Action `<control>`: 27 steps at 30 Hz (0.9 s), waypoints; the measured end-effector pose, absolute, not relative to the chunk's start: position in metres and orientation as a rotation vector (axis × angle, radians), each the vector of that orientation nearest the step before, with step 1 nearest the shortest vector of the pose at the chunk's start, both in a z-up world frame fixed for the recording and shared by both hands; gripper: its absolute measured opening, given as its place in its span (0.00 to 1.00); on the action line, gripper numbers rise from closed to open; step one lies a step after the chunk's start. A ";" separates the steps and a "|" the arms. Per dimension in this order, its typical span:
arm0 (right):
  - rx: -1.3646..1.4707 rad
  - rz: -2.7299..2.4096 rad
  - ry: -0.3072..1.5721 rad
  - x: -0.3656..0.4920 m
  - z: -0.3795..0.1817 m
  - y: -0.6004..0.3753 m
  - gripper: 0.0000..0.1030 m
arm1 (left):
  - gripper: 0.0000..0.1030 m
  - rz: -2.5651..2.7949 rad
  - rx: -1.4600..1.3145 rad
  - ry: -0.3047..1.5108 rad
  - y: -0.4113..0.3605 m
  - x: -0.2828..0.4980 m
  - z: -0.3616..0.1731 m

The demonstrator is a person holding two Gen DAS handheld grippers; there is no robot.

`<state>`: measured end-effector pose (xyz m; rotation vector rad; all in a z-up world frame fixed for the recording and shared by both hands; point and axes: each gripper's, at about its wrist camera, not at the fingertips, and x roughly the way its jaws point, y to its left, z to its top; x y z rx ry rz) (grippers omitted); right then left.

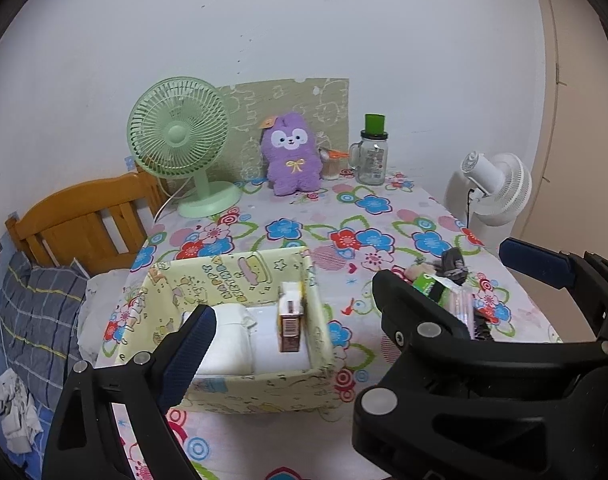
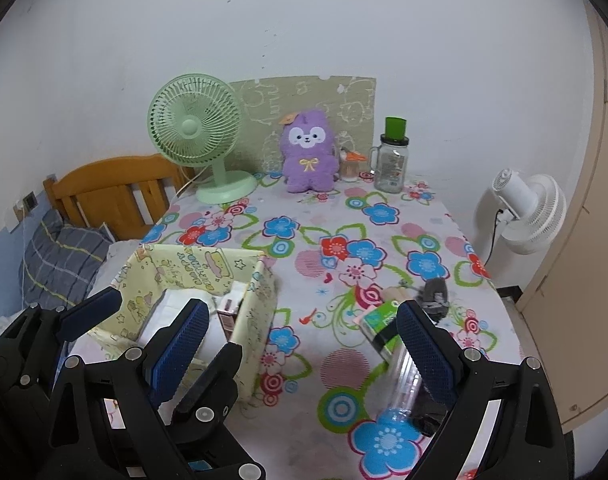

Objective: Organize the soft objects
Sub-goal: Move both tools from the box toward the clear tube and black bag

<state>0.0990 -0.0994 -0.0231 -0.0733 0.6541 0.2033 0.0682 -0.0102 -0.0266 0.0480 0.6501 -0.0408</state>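
Both grippers, left [image 1: 292, 308] and right [image 2: 300, 328], hover with fingers spread wide, holding nothing, over the yellow box [image 2: 260, 300] and green packet [image 2: 380, 320] on the table [image 2: 344, 216].

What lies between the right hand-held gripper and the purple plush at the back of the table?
Nothing visible blocks it: only bare floral tablecloth lies between the right hand-held gripper and the purple plush. The green packet sits off right.

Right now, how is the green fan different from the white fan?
The green fan stands on the flowery table, while the white fan stands off its right edge. The green fan shows its front grille and faces the camera; the white fan shows its back and points away. Both have round cages.
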 end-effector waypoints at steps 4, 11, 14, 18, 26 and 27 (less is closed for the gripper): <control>-0.080 0.190 0.648 0.094 -0.021 -0.110 0.94 | 0.92 -0.055 0.043 0.648 -0.020 0.065 -0.027; -0.073 0.172 0.636 0.087 -0.022 -0.130 0.94 | 0.92 -0.072 0.050 0.639 -0.038 0.060 -0.027; -0.065 0.168 0.638 0.086 -0.023 -0.139 0.94 | 0.92 -0.070 0.050 0.635 -0.046 0.059 -0.028; -0.058 0.154 0.635 0.083 -0.024 -0.149 0.94 | 0.92 -0.083 0.055 0.631 -0.057 0.057 -0.029; -0.034 0.128 0.633 0.082 -0.029 -0.175 0.94 | 0.92 -0.090 0.091 0.619 -0.081 0.058 -0.033; -0.031 0.127 0.635 0.083 -0.031 -0.178 0.94 | 0.92 -0.091 0.096 0.616 -0.085 0.059 -0.034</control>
